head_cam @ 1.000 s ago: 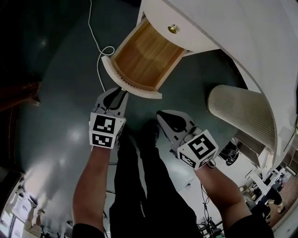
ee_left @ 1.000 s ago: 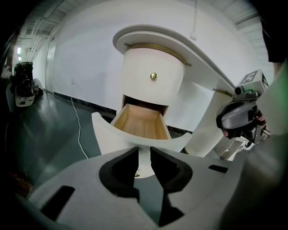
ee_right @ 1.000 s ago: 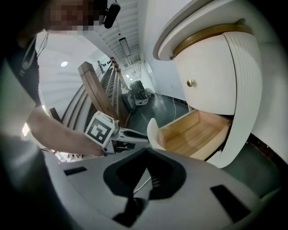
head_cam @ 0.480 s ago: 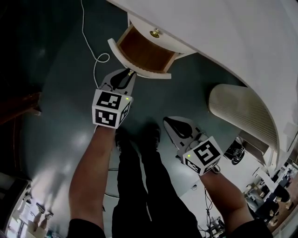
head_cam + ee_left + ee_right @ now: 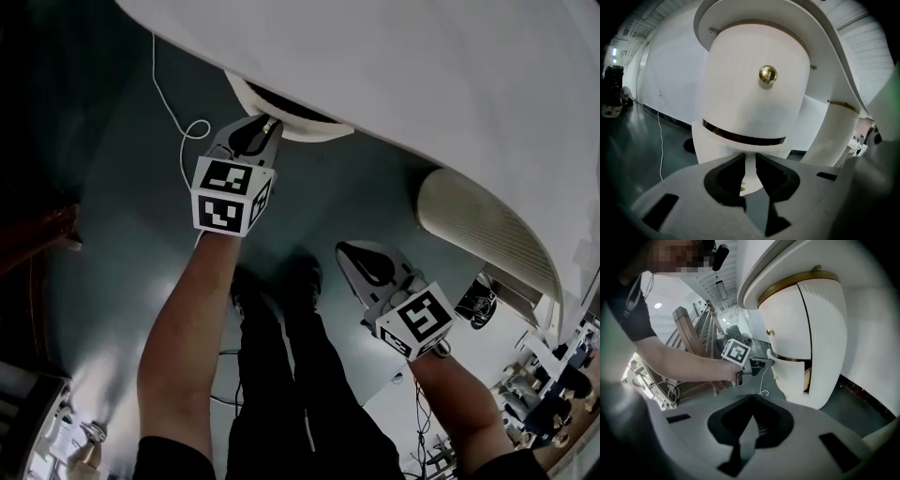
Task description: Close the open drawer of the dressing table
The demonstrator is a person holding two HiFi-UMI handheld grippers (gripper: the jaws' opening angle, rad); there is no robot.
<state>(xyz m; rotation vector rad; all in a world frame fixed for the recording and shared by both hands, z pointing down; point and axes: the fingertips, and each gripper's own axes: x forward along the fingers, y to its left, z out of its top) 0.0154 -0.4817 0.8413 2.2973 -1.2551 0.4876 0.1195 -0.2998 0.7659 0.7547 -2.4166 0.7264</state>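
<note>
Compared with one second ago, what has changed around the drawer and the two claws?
The curved white drawer slid in under the white dressing table; only its front rim sticks out now. The left claw went forward with it, jaws pinched at its small brass knob. Unchanged: the right claw hangs low, shut and empty.
</note>
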